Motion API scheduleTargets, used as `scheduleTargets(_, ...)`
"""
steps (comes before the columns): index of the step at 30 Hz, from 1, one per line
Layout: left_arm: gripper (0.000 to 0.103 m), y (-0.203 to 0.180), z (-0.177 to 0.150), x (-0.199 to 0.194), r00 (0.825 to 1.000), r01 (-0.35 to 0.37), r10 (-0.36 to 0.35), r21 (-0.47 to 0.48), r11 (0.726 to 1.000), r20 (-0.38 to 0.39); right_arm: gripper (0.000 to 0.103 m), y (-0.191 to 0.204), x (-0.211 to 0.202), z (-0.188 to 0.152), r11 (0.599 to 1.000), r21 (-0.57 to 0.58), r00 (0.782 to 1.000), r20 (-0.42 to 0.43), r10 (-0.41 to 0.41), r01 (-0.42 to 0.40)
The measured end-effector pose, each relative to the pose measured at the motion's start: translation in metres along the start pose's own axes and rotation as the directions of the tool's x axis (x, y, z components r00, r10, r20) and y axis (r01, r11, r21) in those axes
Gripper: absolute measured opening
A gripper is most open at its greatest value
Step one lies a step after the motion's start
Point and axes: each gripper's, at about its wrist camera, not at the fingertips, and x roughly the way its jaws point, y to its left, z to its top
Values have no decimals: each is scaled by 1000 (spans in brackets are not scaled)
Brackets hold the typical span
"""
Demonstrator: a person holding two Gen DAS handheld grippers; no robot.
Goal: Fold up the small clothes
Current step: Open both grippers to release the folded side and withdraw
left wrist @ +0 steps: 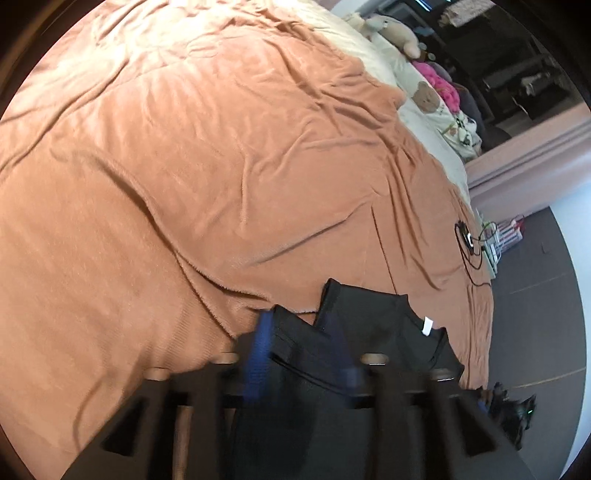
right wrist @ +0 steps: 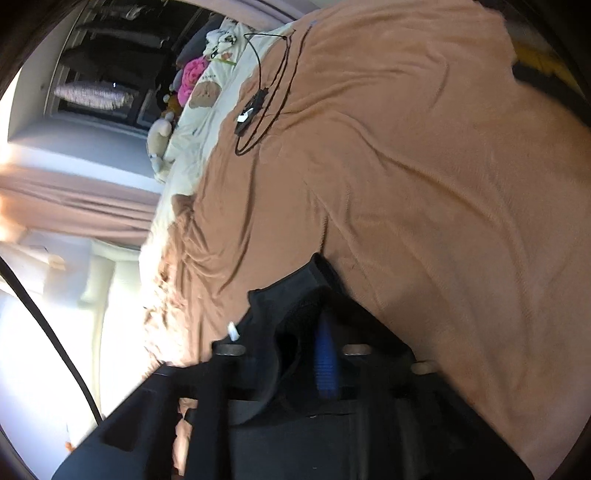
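A small black garment [left wrist: 388,325] with a white tag [left wrist: 427,326] lies on the orange-brown blanket [left wrist: 221,166] near the bed's edge. My left gripper [left wrist: 301,332] stands open over its near end. The blue-padded fingers [left wrist: 258,350] are well apart, with a fold of the black cloth loose between them. In the right wrist view the same garment [right wrist: 295,291] and tag [right wrist: 232,331] lie under my right gripper [right wrist: 291,325]. One blue finger [right wrist: 325,362] shows off to the side. The other is hidden by black cloth. The picture there is blurred.
A black cable with a small device [left wrist: 467,240] [right wrist: 251,110] lies on the blanket further along. Plush toys [left wrist: 399,35] and a pink bundle [left wrist: 439,83] sit on cream bedding at the head end. Grey floor [left wrist: 535,314] runs beside the bed's edge.
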Motion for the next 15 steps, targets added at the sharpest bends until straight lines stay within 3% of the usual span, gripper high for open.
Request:
scheduleTargets(1, 65, -1, -1, -3, 1000, -17, 17, 21, 1000, 8, 77, 3, -7, -1, 1000, -21, 999, 37, -5, 6)
scheduleTargets(2, 67, -2, -3, -5, 999, -34, 34, 41, 999, 14, 81, 6, -16, -3, 999, -51, 997, 75, -9, 13)
scheduleTargets(8, 69, -5, -15, -7, 995, -90, 94, 140, 986, -18, 84, 14, -27, -23, 967, -226, 993, 56, -107, 117)
scheduleTargets(11, 69, -5, -23, -4, 992, -111, 121, 193, 975, -42, 84, 22, -26, -35, 938, -334, 995, -5, -99, 91)
scheduleTargets(15, 69, -7, -33, 3, 976, -173, 202, 280, 944, -79, 84, 20, -24, -50, 897, -423, 986, -41, -160, 128)
